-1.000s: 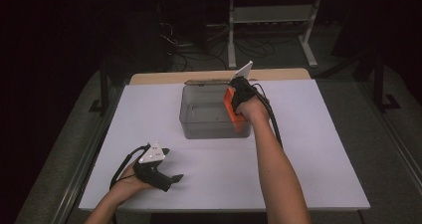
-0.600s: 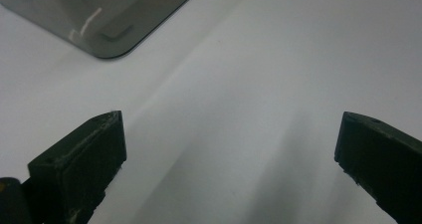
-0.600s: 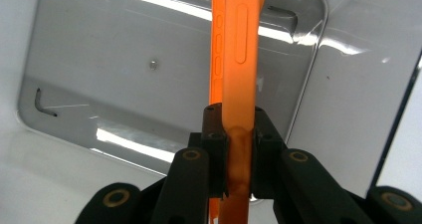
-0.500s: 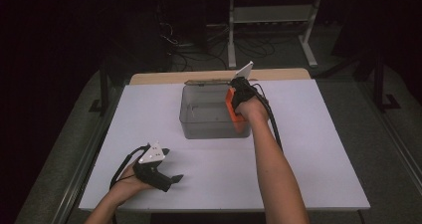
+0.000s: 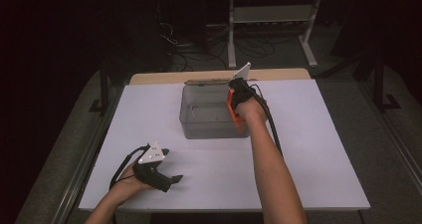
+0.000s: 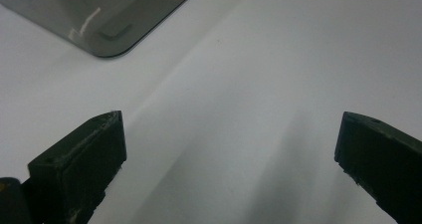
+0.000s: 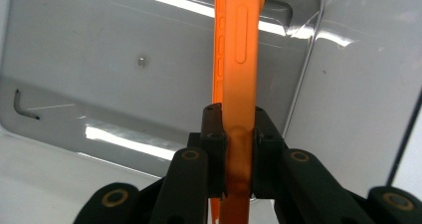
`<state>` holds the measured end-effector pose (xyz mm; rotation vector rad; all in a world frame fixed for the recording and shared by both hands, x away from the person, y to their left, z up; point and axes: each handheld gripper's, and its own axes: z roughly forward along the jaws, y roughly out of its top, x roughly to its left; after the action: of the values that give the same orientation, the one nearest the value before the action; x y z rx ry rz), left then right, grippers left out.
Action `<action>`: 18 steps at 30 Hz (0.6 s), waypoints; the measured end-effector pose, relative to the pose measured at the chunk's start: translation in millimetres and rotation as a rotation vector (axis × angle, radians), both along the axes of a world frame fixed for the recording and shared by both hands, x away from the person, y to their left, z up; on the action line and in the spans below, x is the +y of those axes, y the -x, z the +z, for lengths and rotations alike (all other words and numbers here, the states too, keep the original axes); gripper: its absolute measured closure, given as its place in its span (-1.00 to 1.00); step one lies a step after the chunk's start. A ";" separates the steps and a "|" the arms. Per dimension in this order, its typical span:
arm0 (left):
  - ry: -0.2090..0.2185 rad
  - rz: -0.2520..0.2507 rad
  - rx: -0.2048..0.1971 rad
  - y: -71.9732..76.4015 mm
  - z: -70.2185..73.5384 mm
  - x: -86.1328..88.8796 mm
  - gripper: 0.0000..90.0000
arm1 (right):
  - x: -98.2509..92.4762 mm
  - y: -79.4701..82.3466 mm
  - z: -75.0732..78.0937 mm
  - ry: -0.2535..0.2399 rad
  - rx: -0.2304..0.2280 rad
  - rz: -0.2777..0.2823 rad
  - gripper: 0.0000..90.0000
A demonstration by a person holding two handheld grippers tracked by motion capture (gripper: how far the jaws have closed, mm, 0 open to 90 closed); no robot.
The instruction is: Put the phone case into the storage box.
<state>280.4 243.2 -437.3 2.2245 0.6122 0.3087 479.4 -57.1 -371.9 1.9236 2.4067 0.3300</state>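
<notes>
Holding a flat orange silicone phone case [image 7: 239,59] edge-on over a clear smoky plastic bin [image 5: 209,112].
Right gripper [image 7: 233,129] clamped narrow on case's lower end; left gripper [image 6: 229,144] spread wide, nothing between, low over white tabletop [image 5: 308,149], bin corner ahead.

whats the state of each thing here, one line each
orange phone case: held on edge, over the inside of the box
clear box: open on top, upright on the table, no load seen inside
right gripper: shut on the orange phone case
left gripper: open, jaws wide apart, nothing between them
table: white top, bare around the box
</notes>
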 end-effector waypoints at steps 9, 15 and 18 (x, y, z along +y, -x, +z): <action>0.000 0.000 0.001 0.3 -0.1 -0.2 -1.00 | 0.4 -0.6 -1.1 0.006 0.002 -0.001 0.75; -0.002 0.000 0.002 0.4 -0.3 -0.4 -1.00 | 0.8 -0.7 -1.2 0.015 0.002 -0.015 0.75; 0.000 0.000 0.002 0.5 -0.1 -0.1 -1.00 | 1.3 -0.7 -1.6 0.022 0.002 -0.019 0.74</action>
<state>279.9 243.1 -437.4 2.2251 0.6130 0.3065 480.1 -55.9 -373.5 1.9366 2.3815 0.2995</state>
